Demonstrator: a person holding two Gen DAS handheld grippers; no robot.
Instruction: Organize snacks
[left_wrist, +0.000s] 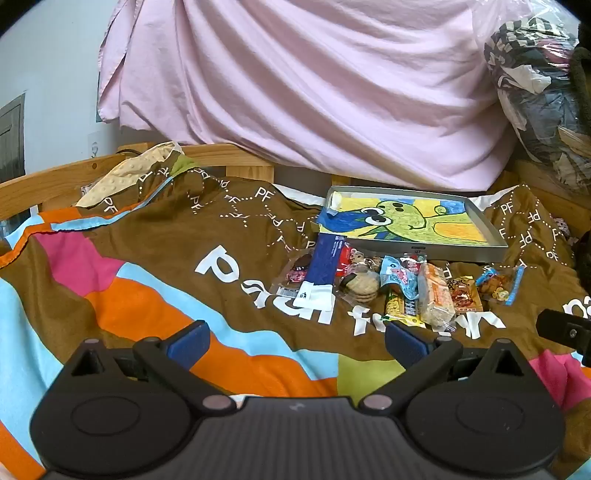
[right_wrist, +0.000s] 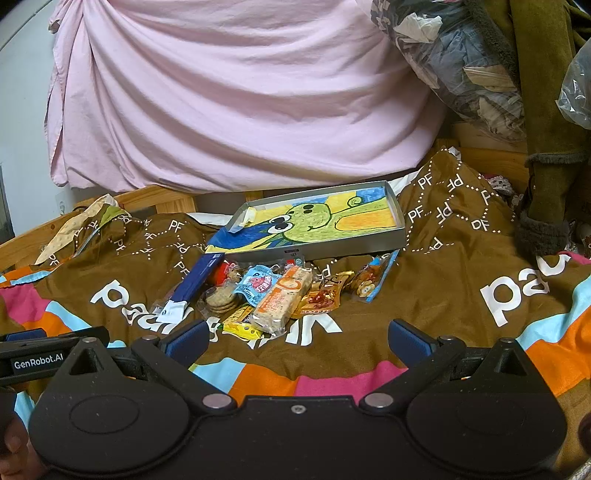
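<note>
On the patterned brown blanket (right_wrist: 424, 295) covering the bed, the snacks lie in a loose heap just in front of the shallow metal tray (right_wrist: 391, 192), and none of them is in it yet. The tray holds only its drawing of a green cartoon creature (its floor is otherwise bare), so the organizing looks not yet begun. In the pile I can make out a long blue packet (right_wrist: 195, 280), a clear pack of round biscuits (right_wrist: 219, 301), a pale wafer bar (right_wrist: 282, 301), a yellow bar (right_wrist: 242, 325) and a light-blue pouch (right_wrist: 258, 286), several overlapping. The left gripper (left_wrist: 295, 341) hovers short of the heap with its fingers (left_wrist: 188, 341) spread and empty; the right gripper (right_wrist: 297, 341) likewise has its fingers (right_wrist: 408, 339) released, holding nothing. Everything remains to be picked up and sorted, presumably into the tray.
</note>
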